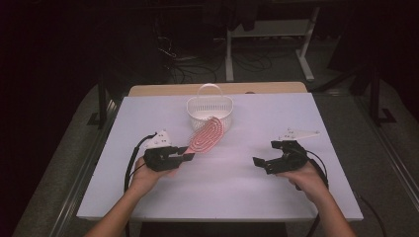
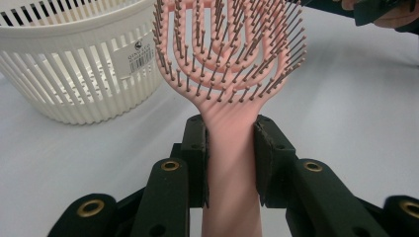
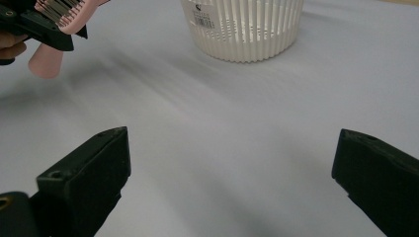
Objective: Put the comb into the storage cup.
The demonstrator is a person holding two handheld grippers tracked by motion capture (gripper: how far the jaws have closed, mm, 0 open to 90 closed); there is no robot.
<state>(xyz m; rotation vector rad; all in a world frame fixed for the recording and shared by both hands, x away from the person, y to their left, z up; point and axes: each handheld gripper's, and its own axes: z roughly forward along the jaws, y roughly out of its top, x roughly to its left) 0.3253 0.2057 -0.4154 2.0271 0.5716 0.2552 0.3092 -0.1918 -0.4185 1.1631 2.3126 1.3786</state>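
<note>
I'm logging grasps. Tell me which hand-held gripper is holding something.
The left hand-held gripper: its jaws clamp the handle of the pink hairbrush. The right hand-held gripper is open over bare table, nothing between its jaws.

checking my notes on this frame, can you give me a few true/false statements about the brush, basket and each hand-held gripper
1. The left hand-held gripper is shut on the handle of the pink hairbrush. True.
2. The right hand-held gripper holds the white basket. False: its jaws stand wide apart with nothing between them.
3. The hairbrush lies fully inside the basket. False: its head is near the basket's rim, its handle outside in the jaws.
4. The basket stands upright on the table. True.
</note>
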